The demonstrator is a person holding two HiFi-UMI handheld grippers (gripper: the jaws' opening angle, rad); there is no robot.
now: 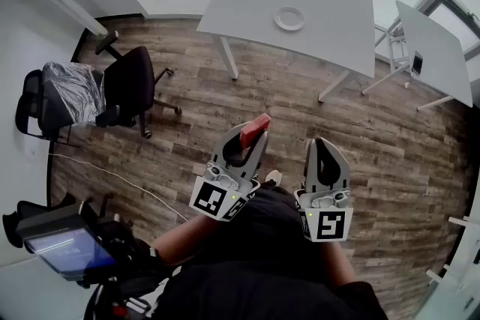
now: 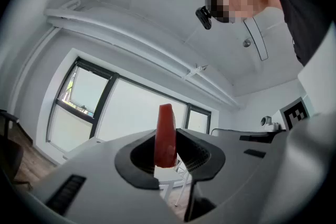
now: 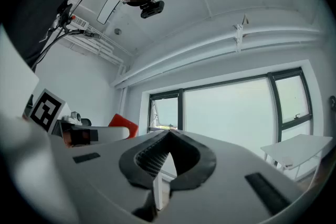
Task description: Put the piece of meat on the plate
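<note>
Bright diffuse daylight, fisheye edge distortion

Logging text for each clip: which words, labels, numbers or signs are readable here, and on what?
None can be read.
Cubes on the left gripper and right gripper: square black-and-white patterns, no letters.
Screen at lower left: lit, too blurred to read.
Tag on the person's headgear: too small to read.

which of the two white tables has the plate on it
The larger table at the head view's top centre: the round white plate sits on it. The smaller table at the right edge carries only a small dark object.
</note>
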